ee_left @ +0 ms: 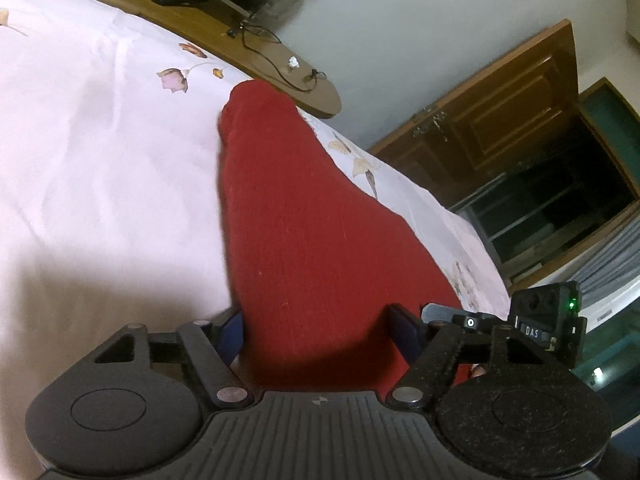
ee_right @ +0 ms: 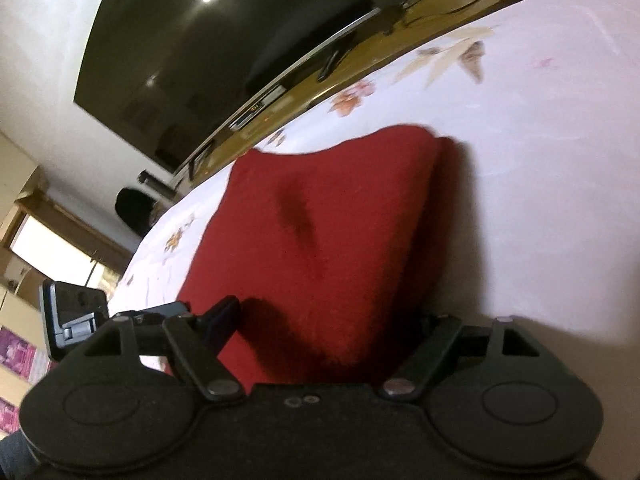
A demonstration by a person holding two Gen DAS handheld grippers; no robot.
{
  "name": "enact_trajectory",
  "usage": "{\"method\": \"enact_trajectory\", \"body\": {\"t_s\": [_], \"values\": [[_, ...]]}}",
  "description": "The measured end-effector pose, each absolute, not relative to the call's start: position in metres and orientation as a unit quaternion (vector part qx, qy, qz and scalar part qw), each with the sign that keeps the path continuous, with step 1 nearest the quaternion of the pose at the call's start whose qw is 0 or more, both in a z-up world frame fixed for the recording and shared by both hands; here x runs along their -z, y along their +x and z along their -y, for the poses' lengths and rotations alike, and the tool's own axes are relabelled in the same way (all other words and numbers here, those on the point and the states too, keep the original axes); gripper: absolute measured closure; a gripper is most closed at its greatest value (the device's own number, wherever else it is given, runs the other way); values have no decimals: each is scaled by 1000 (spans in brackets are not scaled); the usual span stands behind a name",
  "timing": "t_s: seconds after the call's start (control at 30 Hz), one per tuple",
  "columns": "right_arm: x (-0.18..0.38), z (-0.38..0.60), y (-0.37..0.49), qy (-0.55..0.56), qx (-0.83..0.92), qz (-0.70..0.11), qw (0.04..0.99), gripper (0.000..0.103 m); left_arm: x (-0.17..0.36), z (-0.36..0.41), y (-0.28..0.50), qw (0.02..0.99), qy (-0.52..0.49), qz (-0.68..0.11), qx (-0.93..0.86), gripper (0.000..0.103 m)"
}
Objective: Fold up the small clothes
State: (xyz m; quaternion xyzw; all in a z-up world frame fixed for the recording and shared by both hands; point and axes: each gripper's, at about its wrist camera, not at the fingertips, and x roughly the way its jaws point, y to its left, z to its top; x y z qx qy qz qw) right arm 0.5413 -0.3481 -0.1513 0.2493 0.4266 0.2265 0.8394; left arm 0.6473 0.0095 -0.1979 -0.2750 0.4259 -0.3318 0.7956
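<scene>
A dark red knitted garment (ee_left: 296, 216) lies stretched over a pale pink floral bed sheet (ee_left: 100, 152). In the left wrist view its near edge runs between the fingers of my left gripper (ee_left: 316, 330), whose jaws stand wide apart around the cloth. In the right wrist view the same red garment (ee_right: 320, 240) lies in a double layer, its near edge between the fingers of my right gripper (ee_right: 324, 328), also spread wide. The right finger there is hidden behind the cloth. The other gripper's camera (ee_left: 548, 320) shows at the right.
A wooden TV bench (ee_left: 256, 40) with cables and a remote runs along the bed's far edge. A large dark TV (ee_right: 208, 48) hangs above it. A wooden door (ee_left: 500, 112) and a dark shelf unit (ee_left: 560, 208) stand at the right.
</scene>
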Motion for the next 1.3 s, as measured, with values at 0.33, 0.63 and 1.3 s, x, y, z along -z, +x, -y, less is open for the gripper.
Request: {"method": "enact_trajectory", "body": {"t_s": [0.33,0.63,1.3], "values": [[165,386,530,346,-244,-422,801,40,200,-13,649,793,-282,-421,338,35],[159,362,533,289,-217,-413,836,63,198,-10,641,809,-259,-404,338,48],[89,269,527,248,-250,-349,868,70,116,-116,602,848,-262,-326,326,59]]}}
